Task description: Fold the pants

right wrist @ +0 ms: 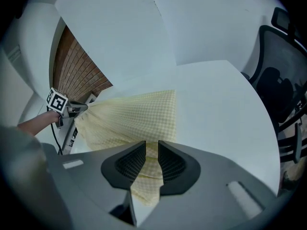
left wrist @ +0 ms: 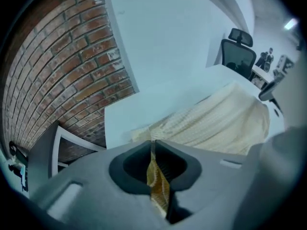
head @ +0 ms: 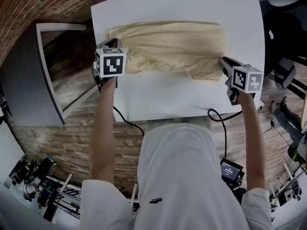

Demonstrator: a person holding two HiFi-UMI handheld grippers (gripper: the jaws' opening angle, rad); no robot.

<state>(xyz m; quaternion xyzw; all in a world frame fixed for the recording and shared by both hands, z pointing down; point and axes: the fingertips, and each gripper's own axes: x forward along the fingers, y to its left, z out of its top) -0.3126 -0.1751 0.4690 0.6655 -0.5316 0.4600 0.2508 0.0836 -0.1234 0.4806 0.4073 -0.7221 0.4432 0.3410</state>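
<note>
Pale yellow checked pants [head: 172, 44] lie spread in a wide band across the far half of the white table [head: 158, 97]. My left gripper [head: 112, 44] is at their left end, shut on a pinch of the fabric; in the left gripper view the cloth [left wrist: 156, 176] is squeezed between the closed jaws [left wrist: 152, 143]. At the pants' right end my right gripper [head: 222, 61] stands with a gap between its jaws [right wrist: 147, 150]; the yellow fabric [right wrist: 129, 119] lies in that gap, loose. The left gripper [right wrist: 79, 108] shows far across the cloth in the right gripper view.
A grey panel with a white frame [head: 48, 71] stands left of the table on brick-patterned floor. A black office chair [right wrist: 283, 80] is beyond the table's right side. Black cables [head: 127, 121] hang off the near edge. Bare tabletop lies in front of the pants.
</note>
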